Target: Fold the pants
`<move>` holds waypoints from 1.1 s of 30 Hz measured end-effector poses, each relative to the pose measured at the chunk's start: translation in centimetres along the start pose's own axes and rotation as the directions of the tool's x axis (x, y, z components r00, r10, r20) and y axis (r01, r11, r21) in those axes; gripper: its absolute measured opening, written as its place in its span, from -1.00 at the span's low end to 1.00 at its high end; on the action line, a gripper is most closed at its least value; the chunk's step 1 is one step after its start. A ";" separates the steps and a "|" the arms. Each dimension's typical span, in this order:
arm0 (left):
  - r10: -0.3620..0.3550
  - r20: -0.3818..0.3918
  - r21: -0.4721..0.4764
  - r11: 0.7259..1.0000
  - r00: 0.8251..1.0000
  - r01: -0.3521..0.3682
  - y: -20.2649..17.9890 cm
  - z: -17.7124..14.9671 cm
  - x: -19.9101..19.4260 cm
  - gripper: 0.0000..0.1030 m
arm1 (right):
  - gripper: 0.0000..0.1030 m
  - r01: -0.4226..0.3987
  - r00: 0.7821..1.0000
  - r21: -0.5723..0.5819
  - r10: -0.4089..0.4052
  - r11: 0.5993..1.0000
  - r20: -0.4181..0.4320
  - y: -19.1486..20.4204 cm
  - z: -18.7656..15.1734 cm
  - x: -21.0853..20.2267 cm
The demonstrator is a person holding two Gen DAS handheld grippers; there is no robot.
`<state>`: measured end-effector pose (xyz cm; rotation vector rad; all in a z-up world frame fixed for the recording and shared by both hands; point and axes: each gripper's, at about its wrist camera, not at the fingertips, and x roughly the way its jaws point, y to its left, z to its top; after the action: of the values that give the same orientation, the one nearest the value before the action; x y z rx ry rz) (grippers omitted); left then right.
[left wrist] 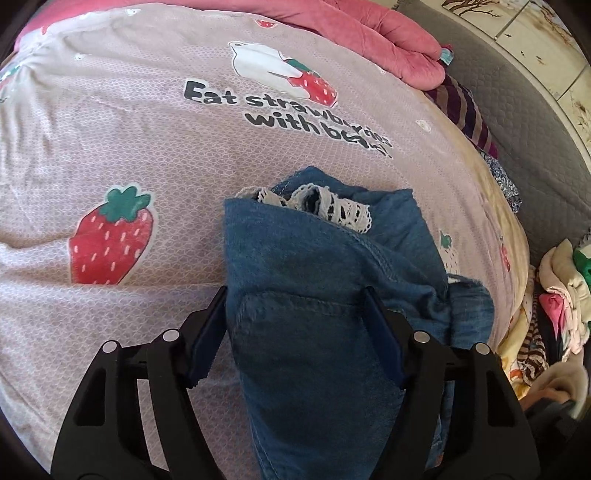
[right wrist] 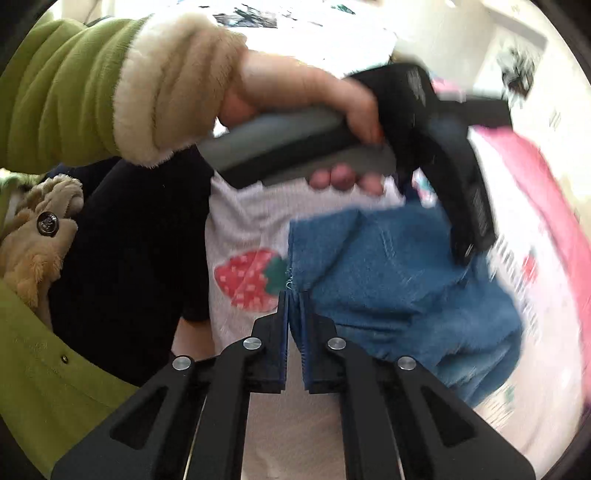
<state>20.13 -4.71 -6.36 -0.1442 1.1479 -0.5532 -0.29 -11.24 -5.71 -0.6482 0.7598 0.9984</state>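
Note:
The blue denim pants with white lace trim lie bunched on a pink strawberry-print bedsheet. In the left wrist view my left gripper stands wide open with the denim bundle between its fingers. In the right wrist view my right gripper is shut on an edge of the pants. The left gripper's black body, held in a hand, hangs over the pants there. That view is motion-blurred.
A pink quilt lies at the far edge of the bed. Striped and patterned clothes sit along the right edge, and more clothes are piled beside the bed. The person's green sleeve fills the left of the right wrist view.

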 end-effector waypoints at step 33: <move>0.072 -0.046 0.108 0.992 0.996 -0.067 -0.7 0.0 -0.7 0.25 | -0.27 0.153 0.980 -0.180 -0.126 0.972 0.154 4.2 4.0 -3.0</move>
<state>19.70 -5.01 -5.45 0.0013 1.1642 -0.5574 -4.12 -7.96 -1.54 -0.7767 0.4895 0.9834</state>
